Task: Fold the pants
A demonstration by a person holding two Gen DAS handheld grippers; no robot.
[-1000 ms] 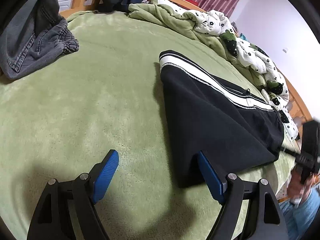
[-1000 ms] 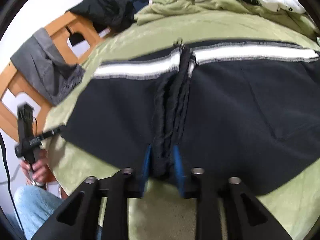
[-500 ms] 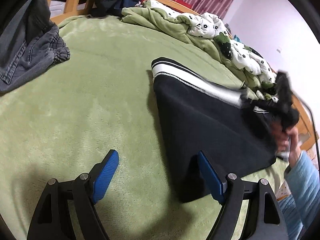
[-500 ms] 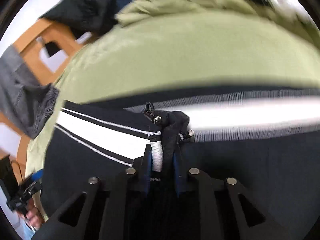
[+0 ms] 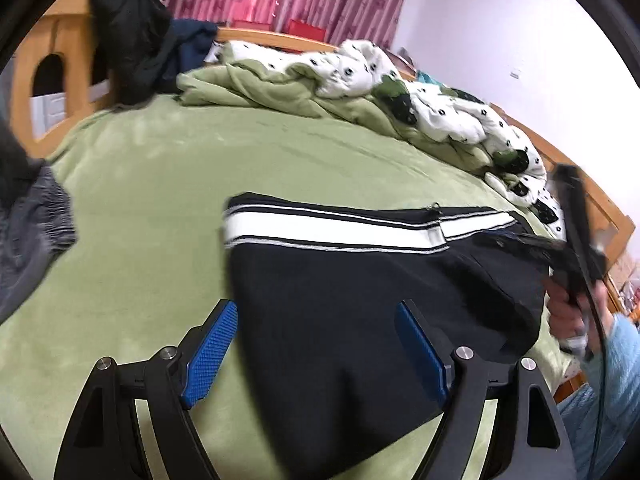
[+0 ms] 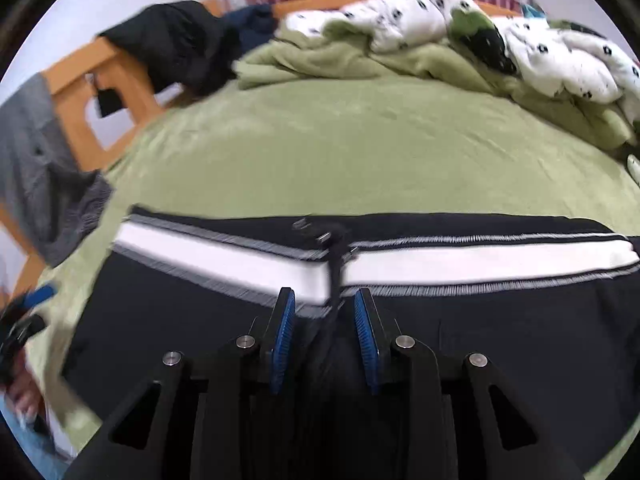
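Observation:
Black pants (image 5: 352,304) with a white side stripe lie folded on the green bed; they also show in the right wrist view (image 6: 500,340). My left gripper (image 5: 316,320) is open, its blue pads on either side of the pants' near left corner, holding nothing. My right gripper (image 6: 325,304) is open just over the fabric's edge by the white stripe (image 6: 460,264), with a loose fold of cloth between the pads. The right gripper also shows in the left wrist view (image 5: 576,256) at the pants' right end, blurred.
A crumpled green and white spotted duvet (image 5: 400,92) lies along the far side of the bed. Grey jeans (image 5: 28,236) lie at the left edge. Dark clothes (image 5: 132,40) hang on the wooden bed frame (image 6: 100,76). The green sheet (image 5: 140,200) spreads left of the pants.
My right gripper carried the pinched fabric over toward the stripe side and opened, letting the cloth go. My left gripper shifted right, so the pants' corner now lies between its pads.

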